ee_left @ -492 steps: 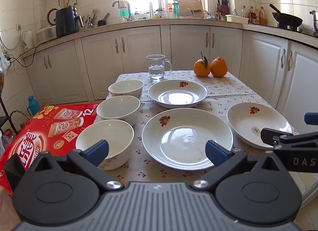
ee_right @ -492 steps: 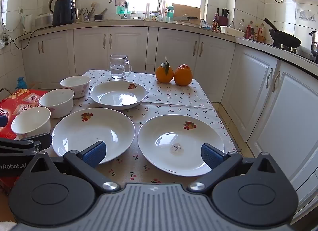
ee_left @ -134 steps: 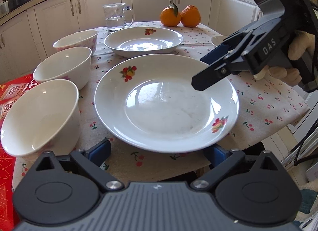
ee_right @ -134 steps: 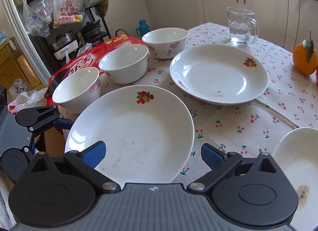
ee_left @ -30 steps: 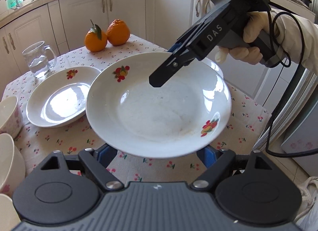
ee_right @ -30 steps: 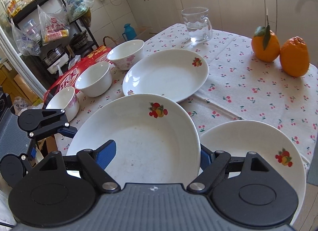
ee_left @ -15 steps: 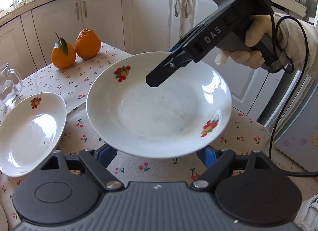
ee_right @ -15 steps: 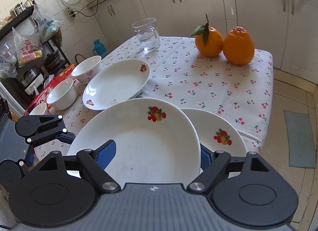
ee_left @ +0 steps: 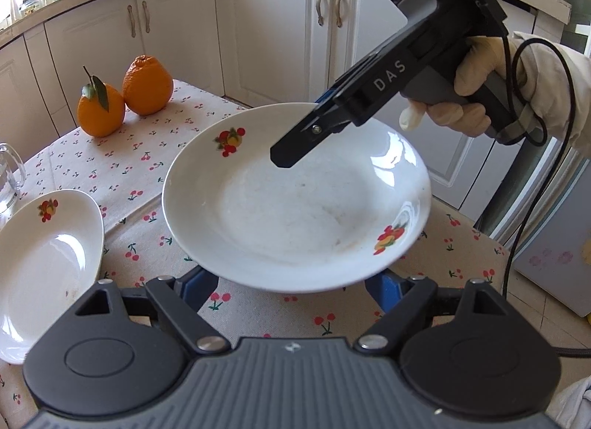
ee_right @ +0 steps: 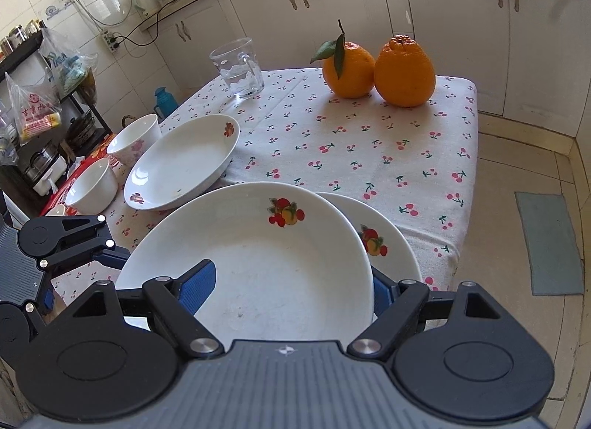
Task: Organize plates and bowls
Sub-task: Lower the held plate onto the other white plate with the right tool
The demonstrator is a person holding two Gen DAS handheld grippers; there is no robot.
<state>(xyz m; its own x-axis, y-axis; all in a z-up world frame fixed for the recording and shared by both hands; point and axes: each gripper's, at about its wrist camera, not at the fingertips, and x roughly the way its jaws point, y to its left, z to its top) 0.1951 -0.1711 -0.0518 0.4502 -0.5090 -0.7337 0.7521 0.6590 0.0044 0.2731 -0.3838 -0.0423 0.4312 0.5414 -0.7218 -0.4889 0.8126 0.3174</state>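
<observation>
Carried rightward, plate now sits between both grippers' fingers.

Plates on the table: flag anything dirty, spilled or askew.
The lifted plate, held by both claws, shows faint brownish smears in its well. It hangs tilted above another plate near the table's corner. No spill shows.

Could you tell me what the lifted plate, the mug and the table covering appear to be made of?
Lifted plate: probably glazed ceramic or porcelain; opaque white, glossy highlights, printed fruit motif.
Mug: clear glass, perhaps clear plastic; transparent, water visible inside.
Table covering: woven cloth, matte, creased and draping over the edge, cherry print.
</observation>
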